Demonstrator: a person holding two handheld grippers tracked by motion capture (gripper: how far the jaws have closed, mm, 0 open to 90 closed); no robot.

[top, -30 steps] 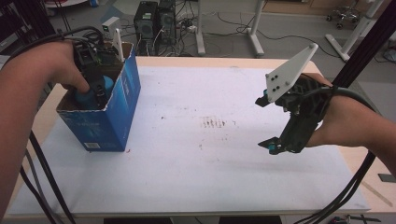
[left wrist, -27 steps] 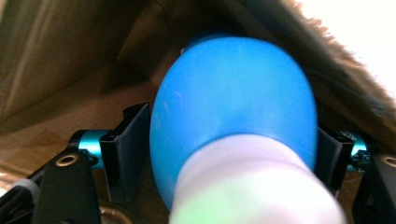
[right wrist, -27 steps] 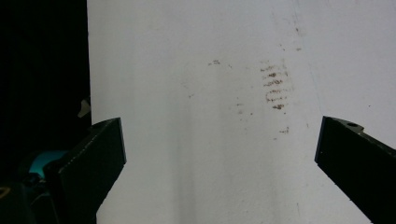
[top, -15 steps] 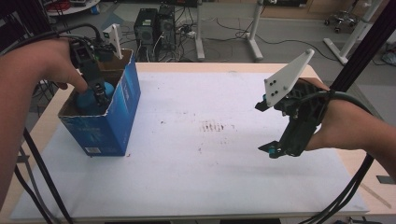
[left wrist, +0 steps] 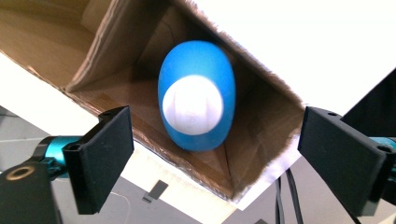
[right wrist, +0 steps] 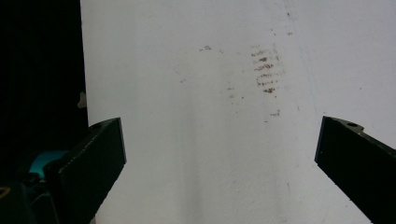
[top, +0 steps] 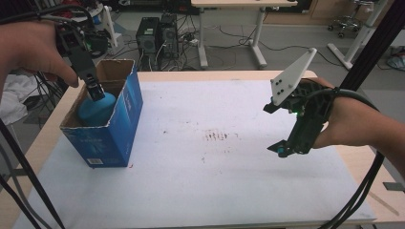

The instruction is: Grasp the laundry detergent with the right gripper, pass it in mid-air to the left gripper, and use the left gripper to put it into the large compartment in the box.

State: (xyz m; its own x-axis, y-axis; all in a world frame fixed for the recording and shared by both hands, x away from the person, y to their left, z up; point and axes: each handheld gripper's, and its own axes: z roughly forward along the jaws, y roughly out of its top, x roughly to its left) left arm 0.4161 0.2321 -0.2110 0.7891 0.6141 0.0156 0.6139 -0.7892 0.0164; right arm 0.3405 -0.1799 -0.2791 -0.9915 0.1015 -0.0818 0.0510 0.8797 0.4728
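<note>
1. Left gripper (top: 97,90) hangs over the open top of the blue cardboard box (top: 117,138) at the counter's left side, jaws pointing down into it.
2. Its jaws have just been opening; in the left gripper view (left wrist: 212,163) they stand wide apart, released, pads touching nothing.
3. Blue ball (left wrist: 196,101) with a white round patch lies loose inside the box, on its bottom against a corner, below and between the spread jaws.
4. Box top is torn and ragged, one flap bent inward; walls stand close around the ball, so little side room in there.
5. Box sits near the left edge of the white sheet (top: 215,191) covering the counter (top: 356,157).
6. Right gripper (top: 285,149) is held above the sheet's right part, well apart from the box, tilted down.
7. Its jaws are spread wide, nothing between them; bare sheet below with brown smudges (right wrist: 265,70).
8. Middle of the sheet, between box and right gripper, is open room.
</note>
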